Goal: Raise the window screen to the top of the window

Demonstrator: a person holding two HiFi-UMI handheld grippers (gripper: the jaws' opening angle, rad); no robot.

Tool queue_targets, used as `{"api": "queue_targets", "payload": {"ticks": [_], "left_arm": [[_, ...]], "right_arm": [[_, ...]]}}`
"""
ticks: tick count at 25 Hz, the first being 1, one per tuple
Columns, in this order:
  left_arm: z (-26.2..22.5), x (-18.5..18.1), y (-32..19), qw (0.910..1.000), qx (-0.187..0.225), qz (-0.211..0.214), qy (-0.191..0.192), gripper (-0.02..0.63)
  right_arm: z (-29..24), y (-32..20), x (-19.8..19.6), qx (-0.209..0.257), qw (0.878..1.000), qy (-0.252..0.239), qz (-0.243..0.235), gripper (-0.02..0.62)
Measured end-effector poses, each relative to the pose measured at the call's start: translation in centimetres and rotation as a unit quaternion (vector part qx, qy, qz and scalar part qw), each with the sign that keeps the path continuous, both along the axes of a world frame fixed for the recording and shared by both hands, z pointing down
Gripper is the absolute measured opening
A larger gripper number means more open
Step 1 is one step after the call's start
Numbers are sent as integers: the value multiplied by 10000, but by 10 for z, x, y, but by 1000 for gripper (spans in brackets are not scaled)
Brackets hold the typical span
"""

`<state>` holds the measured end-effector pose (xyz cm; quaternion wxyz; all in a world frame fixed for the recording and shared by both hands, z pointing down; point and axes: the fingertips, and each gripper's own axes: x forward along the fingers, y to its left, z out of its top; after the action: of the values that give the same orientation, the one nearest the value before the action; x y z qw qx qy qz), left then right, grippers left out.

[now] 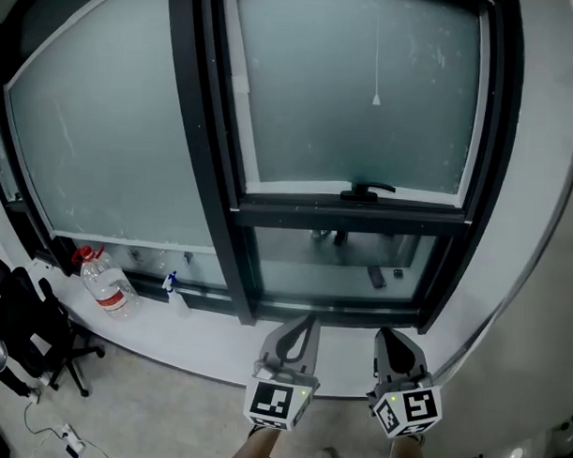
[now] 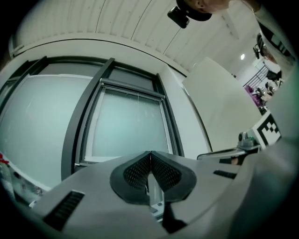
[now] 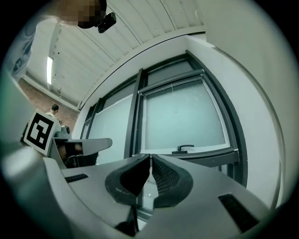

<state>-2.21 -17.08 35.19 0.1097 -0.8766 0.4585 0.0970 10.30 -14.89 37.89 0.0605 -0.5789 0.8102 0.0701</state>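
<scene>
In the head view, the pale frosted window screen (image 1: 366,95) covers the upper pane of the dark-framed window. Its bottom bar carries a black handle (image 1: 368,191), and a thin pull cord (image 1: 375,100) hangs in front of it. Below the bar the lower pane is bare glass. My left gripper (image 1: 308,321) and right gripper (image 1: 384,334) hang side by side below the sill, well short of the handle. Both point at the window and both are shut on nothing. The right gripper view has the handle (image 3: 185,148) above its closed jaws (image 3: 150,157). The left gripper view shows the screen (image 2: 128,126) beyond its closed jaws (image 2: 150,153).
A wide fixed frosted pane (image 1: 102,142) lies left of a thick dark mullion (image 1: 210,146). On the white sill (image 1: 207,347) stand a water bottle with a red cap (image 1: 104,283) and a small spray bottle (image 1: 175,290). A black office chair (image 1: 39,332) is lower left, a white wall (image 1: 540,232) right.
</scene>
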Motion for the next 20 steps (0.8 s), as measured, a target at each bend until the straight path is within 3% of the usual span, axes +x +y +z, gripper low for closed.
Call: {"api": "queue_targets", "payload": {"ticks": [11, 16, 20], "left_arm": [[20, -106, 160, 9994, -102, 282, -188, 6], [23, -134, 214, 9993, -221, 306, 75, 6], [23, -165, 233, 9995, -229, 109, 192, 6]], "right_arm": [[5, 152, -120, 75, 9995, -123, 281, 18], [24, 211, -160, -245, 9995, 151, 134, 18], [22, 232, -185, -222, 9993, 291, -2, 18]]}}
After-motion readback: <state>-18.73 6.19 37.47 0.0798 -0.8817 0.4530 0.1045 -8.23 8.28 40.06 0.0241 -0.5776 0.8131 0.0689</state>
